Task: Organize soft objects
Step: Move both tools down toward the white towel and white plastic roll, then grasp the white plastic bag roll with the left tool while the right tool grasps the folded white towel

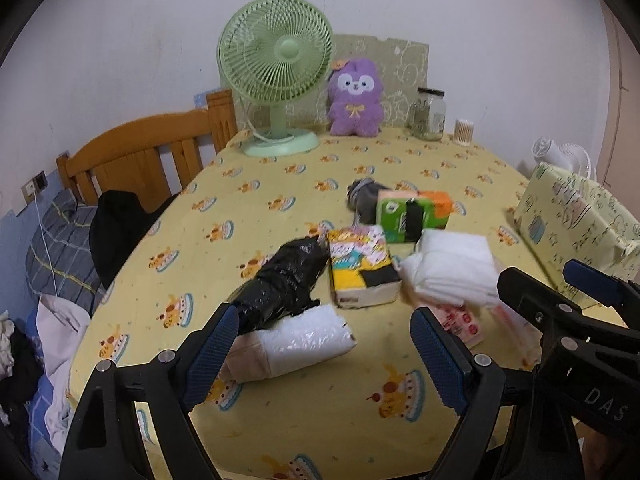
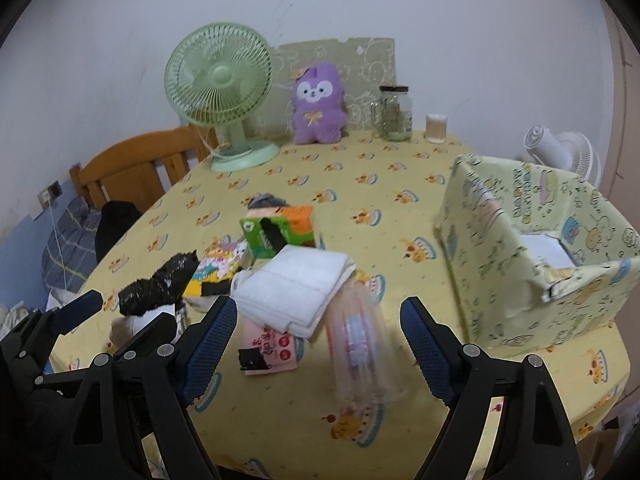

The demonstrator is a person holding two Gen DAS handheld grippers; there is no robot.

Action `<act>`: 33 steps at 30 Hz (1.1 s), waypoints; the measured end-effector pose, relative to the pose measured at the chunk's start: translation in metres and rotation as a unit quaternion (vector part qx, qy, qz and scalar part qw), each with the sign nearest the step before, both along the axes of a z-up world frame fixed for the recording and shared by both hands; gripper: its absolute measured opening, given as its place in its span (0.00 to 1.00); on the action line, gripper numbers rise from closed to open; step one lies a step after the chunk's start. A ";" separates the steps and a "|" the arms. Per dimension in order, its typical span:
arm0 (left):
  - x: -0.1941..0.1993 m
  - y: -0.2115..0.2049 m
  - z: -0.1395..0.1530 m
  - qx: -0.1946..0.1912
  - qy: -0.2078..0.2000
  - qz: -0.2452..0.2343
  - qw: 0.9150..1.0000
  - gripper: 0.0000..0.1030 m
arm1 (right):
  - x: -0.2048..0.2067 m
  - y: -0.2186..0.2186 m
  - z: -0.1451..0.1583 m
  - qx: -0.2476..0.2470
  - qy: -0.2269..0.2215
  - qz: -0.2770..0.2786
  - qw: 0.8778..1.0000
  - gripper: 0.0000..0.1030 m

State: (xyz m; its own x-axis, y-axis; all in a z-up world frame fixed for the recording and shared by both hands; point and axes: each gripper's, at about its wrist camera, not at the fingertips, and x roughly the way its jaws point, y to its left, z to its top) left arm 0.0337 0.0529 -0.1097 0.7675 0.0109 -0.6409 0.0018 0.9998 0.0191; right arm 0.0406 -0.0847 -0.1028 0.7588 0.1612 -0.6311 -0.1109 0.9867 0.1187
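Home bedroom. Wooden bed headboard (image 1: 148, 152) standing left of left claw (image 1: 326, 356), plaid pillow (image 1: 60, 248) and clothes lying beside it. Counter (image 1: 280, 184) wearing yellow cartoon cloth; green desk fan (image 1: 276, 68) and purple plush toy (image 1: 355, 98) sitting far ahead against wall.

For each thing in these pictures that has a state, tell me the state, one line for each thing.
left gripper: open, holds nothing.
right gripper: open, holds nothing.
wrapped box: open at the top, something white inside.
green fan: upright; running or not, cannot tell.
glass jar: upright, lid on.
purple plush: upright against the board.
white folded cloth: folded, lying over other packs.
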 end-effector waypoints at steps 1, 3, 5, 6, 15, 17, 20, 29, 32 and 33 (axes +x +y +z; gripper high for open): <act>0.002 0.001 -0.002 -0.001 0.004 -0.001 1.000 0.84 | 0.002 0.002 -0.002 -0.001 0.003 0.002 1.000 0.83; 0.004 0.002 -0.005 -0.002 0.011 -0.002 1.000 0.84 | 0.005 0.007 -0.006 -0.003 0.009 0.004 1.000 0.83; 0.006 0.005 -0.008 -0.003 0.014 -0.003 1.000 0.84 | 0.007 0.011 -0.008 -0.006 0.013 0.007 1.000 0.83; 0.007 0.007 -0.009 -0.002 0.016 -0.002 1.000 0.84 | 0.009 0.013 -0.009 -0.008 0.016 0.008 1.000 0.83; 0.021 0.017 -0.027 -0.019 0.054 -0.007 0.998 0.63 | 0.024 0.034 -0.019 -0.032 0.035 0.027 0.999 0.83; 0.022 0.017 -0.027 -0.025 0.053 -0.012 0.998 0.55 | 0.026 0.036 -0.020 -0.034 0.034 0.029 0.998 0.83; 0.026 0.015 -0.029 -0.032 0.053 -0.018 0.998 0.51 | 0.032 0.036 -0.022 -0.033 0.037 0.026 0.998 0.83; 0.039 -0.003 -0.029 -0.051 0.058 -0.050 0.996 0.48 | 0.052 0.033 -0.029 -0.040 0.054 0.019 0.998 0.83; 0.040 -0.011 -0.030 -0.045 0.057 -0.058 0.996 0.48 | 0.056 0.034 -0.031 -0.044 0.061 0.026 0.997 0.79; 0.041 -0.012 -0.030 -0.044 0.057 -0.058 0.996 0.48 | 0.058 0.034 -0.032 -0.043 0.063 0.027 0.997 0.78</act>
State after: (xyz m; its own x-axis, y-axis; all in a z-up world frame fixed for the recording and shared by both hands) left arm 0.0749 0.0411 -0.1399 0.6822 -0.1339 -0.7188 0.1140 0.9905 -0.0763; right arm 0.0987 -0.0510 -0.1351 0.6640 0.1408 -0.7344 -0.1526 0.9870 0.0512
